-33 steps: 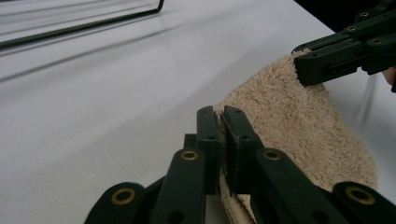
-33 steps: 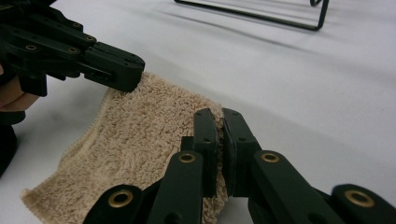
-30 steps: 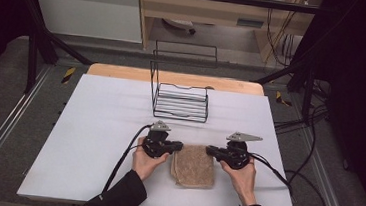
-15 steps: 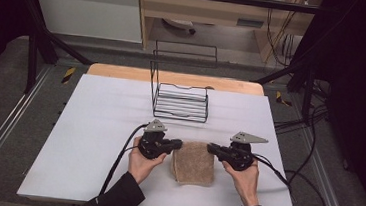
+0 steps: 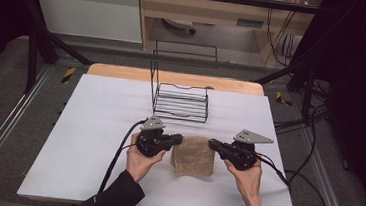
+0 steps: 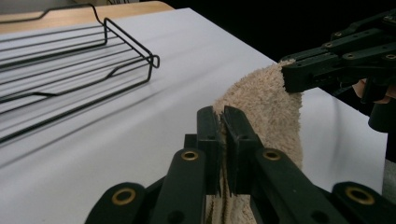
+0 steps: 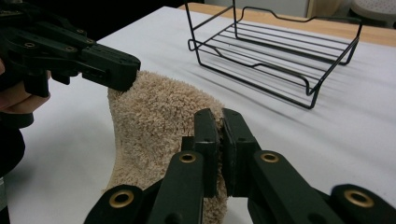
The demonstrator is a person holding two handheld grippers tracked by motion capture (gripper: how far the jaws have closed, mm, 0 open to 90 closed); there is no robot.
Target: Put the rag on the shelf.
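A folded beige towel (image 5: 194, 155) hangs between my two grippers over the near middle of the white table (image 5: 94, 120). My left gripper (image 5: 179, 140) is shut on the towel's upper left corner, and the cloth (image 6: 261, 100) shows pinched between its jaws (image 6: 222, 121). My right gripper (image 5: 212, 144) is shut on the upper right corner, with the towel (image 7: 159, 116) draped down from its jaws (image 7: 221, 123). The top edge is lifted off the table while the lower part still touches it. Each gripper view shows the other gripper (image 6: 317, 70) (image 7: 100, 63) clamped on the far corner.
A black wire rack (image 5: 180, 100) stands on the table just beyond the towel, with a tall wire back on its left side. A wooden strip (image 5: 173, 77) runs along the table's far edge. Cables (image 5: 122, 148) trail from both grippers toward the near side.
Both grippers have risen a little with the towel's top corners, so the towel's upper edge now hangs off the table instead of lying flat.
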